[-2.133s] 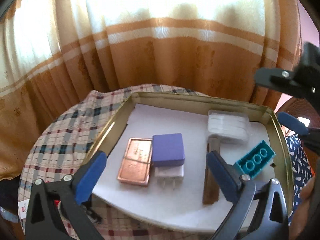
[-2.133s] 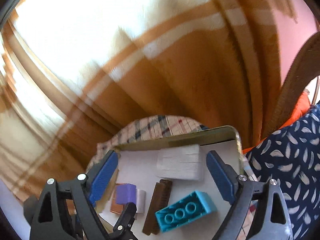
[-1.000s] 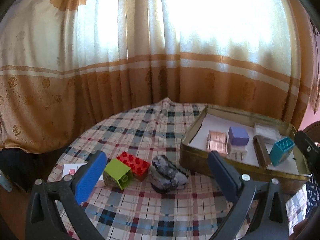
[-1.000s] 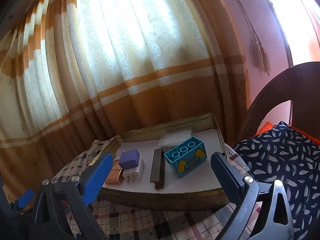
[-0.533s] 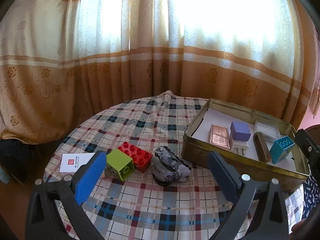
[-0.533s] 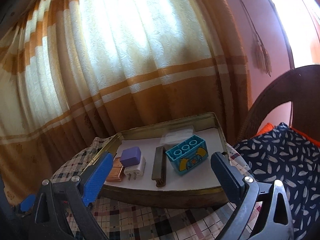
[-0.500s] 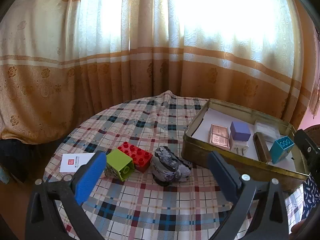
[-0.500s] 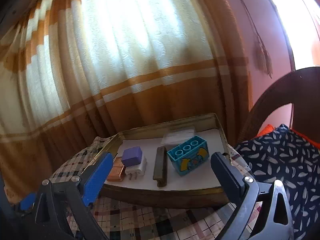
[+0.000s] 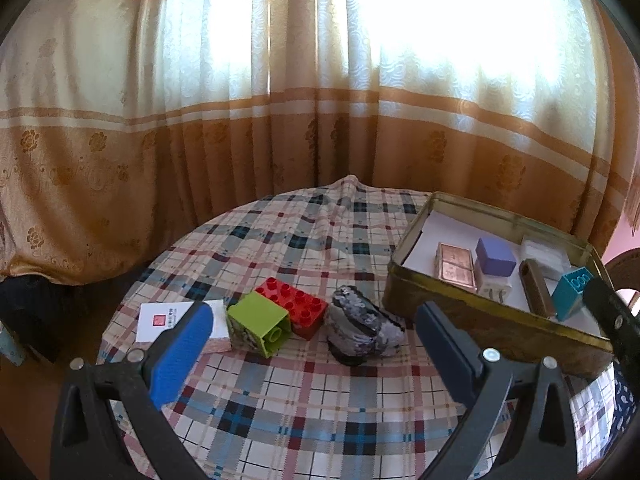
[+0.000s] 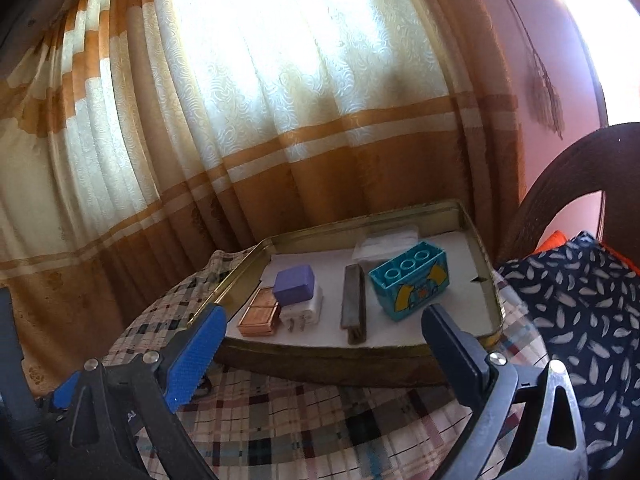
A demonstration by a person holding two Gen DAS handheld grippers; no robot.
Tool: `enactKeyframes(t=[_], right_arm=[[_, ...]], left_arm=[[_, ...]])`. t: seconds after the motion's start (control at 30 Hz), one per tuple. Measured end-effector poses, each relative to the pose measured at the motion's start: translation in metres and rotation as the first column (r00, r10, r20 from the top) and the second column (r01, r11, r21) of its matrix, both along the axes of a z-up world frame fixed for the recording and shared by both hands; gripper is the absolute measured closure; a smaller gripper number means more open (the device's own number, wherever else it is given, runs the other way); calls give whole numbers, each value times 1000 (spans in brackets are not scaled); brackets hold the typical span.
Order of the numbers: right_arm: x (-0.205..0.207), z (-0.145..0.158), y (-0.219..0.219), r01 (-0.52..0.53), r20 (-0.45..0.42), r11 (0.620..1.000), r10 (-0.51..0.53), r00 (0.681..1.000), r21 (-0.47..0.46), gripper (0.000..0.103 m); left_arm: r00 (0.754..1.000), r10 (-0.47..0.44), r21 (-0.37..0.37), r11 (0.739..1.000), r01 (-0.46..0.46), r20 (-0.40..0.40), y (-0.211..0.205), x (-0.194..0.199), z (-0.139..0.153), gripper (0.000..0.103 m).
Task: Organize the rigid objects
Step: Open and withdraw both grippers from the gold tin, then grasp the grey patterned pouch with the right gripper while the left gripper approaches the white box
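Jaws of the left gripper [image 9: 312, 336] stand wide apart and hold nothing, above the plaid-covered bench [image 9: 304, 416]. Just beyond them lie the loose pieces: a green block [image 9: 258, 323] touching a red brick [image 9: 295, 307], a grey mottled stone [image 9: 362, 326] beside it, and a white card [image 9: 176, 320] partly hidden behind the left pad. The right gripper [image 10: 324, 344] is likewise agape and empty, facing the metal tin [image 10: 344, 364] from the near side.

Inside the tin a copper plate [image 10: 259, 317], a purple-capped plug [image 10: 298, 295], a dark bar [image 10: 354, 302], a teal brick [image 10: 410, 284] and a clear packet [image 10: 386, 245] are already laid out on white paper.

The step in hand looks like a choice of the next piece. The stone sits most nearly centred between the left jaws; taking it calls for a forward and downward move, then a firm pinch across its uneven flanks and a carry to the tin's free space.
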State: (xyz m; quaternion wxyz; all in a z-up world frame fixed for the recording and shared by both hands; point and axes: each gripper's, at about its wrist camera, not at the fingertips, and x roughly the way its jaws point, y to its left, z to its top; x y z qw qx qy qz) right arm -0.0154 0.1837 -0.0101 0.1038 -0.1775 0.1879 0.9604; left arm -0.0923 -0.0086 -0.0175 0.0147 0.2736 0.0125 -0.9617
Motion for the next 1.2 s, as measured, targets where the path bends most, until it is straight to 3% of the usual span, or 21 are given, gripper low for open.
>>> enactKeyframes(t=[0.3,0.6,0.8,0.9,1.13,1.2], right_arm=[[-4,1,-14,-32,23,999,31,999,35,3],[-22,-6,-30,-133,81,991,133,988,-9,3],[-50,-18,-62,-283,190,959,284,940,-32,4],[-69,-28,-83,-363,283,931,357,890,-35,5],[-98,-36,-108,-445,334,894,435,836,-52,5],[-107,-39,-109,-450,353,891,442,824,-67,5]], left_arm=[[998,22,26,999,-23,53,-22,-6,-5,1],[983,148,-48,989,-143,109,-64,-10,-13,1],[965,212,-39,977,-209,153,-94,-15,-19,1],[958,212,-5,977,-215,194,-108,-18,-24,1],[940,275,-70,961,-266,202,-129,-18,-33,0],[944,261,-42,965,-257,202,-134,-15,-34,1]])
